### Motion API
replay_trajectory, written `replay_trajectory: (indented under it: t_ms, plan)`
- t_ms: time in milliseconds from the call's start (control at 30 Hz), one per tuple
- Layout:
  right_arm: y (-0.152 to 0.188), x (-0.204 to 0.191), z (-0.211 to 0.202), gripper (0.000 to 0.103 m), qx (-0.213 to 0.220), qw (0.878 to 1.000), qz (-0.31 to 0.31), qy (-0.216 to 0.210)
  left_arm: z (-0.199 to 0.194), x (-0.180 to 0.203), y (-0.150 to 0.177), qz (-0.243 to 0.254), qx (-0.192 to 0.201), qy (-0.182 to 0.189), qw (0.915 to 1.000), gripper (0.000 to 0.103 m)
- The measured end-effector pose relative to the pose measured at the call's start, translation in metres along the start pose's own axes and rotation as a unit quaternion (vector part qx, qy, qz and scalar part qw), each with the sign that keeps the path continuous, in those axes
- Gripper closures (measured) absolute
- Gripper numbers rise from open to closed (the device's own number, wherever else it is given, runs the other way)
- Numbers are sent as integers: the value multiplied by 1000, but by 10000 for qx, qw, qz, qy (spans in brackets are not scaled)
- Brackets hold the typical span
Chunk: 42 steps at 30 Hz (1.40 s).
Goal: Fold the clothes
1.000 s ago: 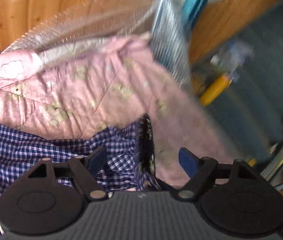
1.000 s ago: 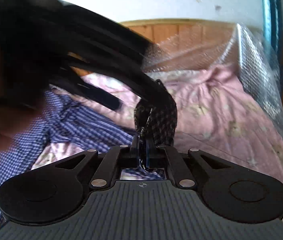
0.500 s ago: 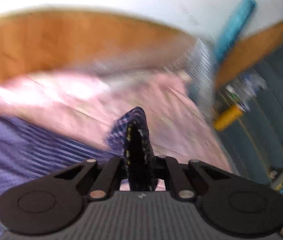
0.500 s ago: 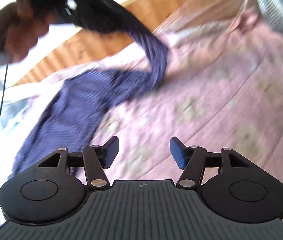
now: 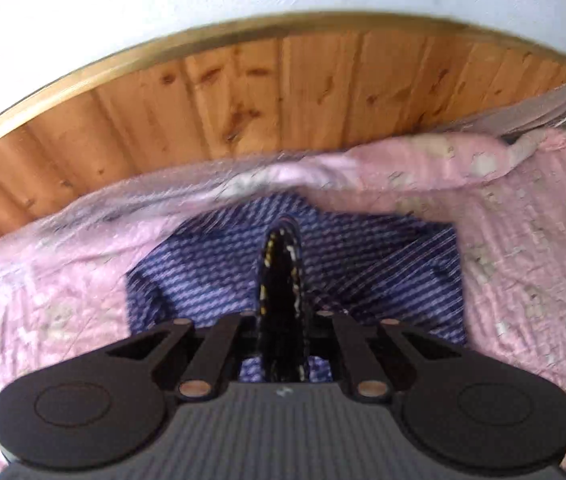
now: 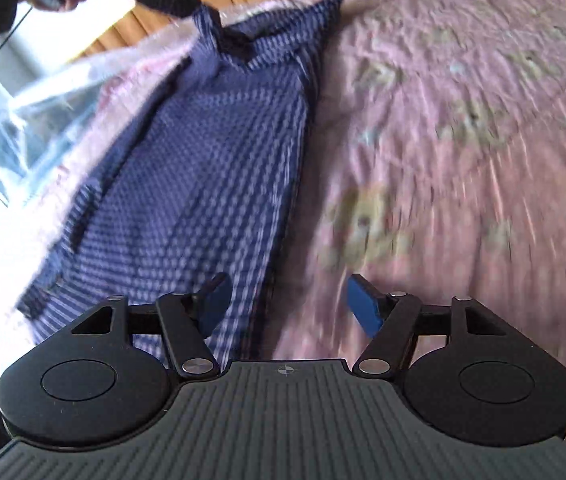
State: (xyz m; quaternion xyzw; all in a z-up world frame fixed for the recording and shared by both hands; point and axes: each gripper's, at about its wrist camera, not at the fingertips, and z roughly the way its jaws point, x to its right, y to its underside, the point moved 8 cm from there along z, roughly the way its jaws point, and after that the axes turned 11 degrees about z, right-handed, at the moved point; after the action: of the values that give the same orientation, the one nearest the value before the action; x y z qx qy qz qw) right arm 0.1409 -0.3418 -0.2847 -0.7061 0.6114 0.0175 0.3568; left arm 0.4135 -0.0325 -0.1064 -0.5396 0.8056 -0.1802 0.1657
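Left tongs clamped on a dark patterned edge of the checked blue shirt, probably the collar lining; fabric stands up in a ridge between the shut jaws. Seen from the right, the left tongs hold that end raised at the far end of the bed, near the wooden headboard. The rest of the shirt trails back from them in a long strip over the pink quilt.

Right tongs stand apart, nothing between them; jaws have just been opening. They hang over the shirt's near end, its long edge running just under the left pad.

Step in hand, as I judge it: stretching the shirt flat before folding.
- Right should take the near hem at a corner, single layer.
- Left keeps light tension, not a yank.
- Lower both ends together so the cloth lands smooth.
- Frames blurred; sleeve positions unclear.
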Motion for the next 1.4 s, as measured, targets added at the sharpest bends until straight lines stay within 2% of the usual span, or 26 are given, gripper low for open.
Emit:
replay_trajectory:
  t_ms: [67, 200, 300, 367, 400, 433, 467, 533, 733, 833, 933, 1100, 1267, 1367, 1400]
  plan:
    - [13, -4, -5, 43, 97, 9992, -4, 386, -2, 1, -4, -105, 458, 361, 9982, 96]
    - [38, -12, -20, 54, 282, 9942, 441, 937, -13, 2, -18, -376, 1131, 1116, 9866, 96]
    - [58, -22, -24, 56, 420, 9894, 880, 1081, -32, 1, -28, -398, 1595, 1383, 9767, 96]
    - [69, -28, -25, 59, 530, 9853, 1072, 1217, -39, -6, -31, -504, 1739, 1427, 9731, 96]
    - [73, -32, -25, 68, 596, 9834, 1128, 1293, -40, -10, -33, -557, 1772, 1428, 9722, 96]
    - [77, -35, -25, 93, 659, 9814, 1171, 1374, -40, -14, -34, -607, 1780, 1436, 9716, 96]
    - [80, -39, -25, 103, 698, 9799, 1108, 1503, -36, -17, -34, -645, 1712, 1458, 9723, 96]
    - [80, -52, -28, 103, 828, 9781, 897, 1686, -29, -24, -34, -693, 1613, 1456, 9736, 96]
    - [76, -108, -44, 103, 1172, 9732, -180, 1970, -37, -51, -27, -593, 1659, 1106, 9781, 97]
    - [85, -133, -31, 103, 915, 9742, -638, 1963, -27, -68, -18, -405, 1463, 786, 9853, 97]
    - [103, -142, -13, 103, 543, 9744, -862, 2005, -11, -75, -6, -296, 1139, 786, 9899, 97]
    - [123, -142, 4, 103, -16, 9755, -1005, 1959, -14, -81, 21, -103, 1113, 319, 9932, 97]
    - [120, -138, 7, 102, -331, 9856, -790, 1457, -20, -105, 54, -401, 1054, -260, 9933, 97]
    - [114, -137, -2, 92, -687, 9932, -543, 763, -18, -122, 62, -648, 946, -595, 9916, 97]
    - [102, -137, -12, 91, -701, 9951, -477, 502, -19, -127, 65, -749, 921, -675, 9906, 97]
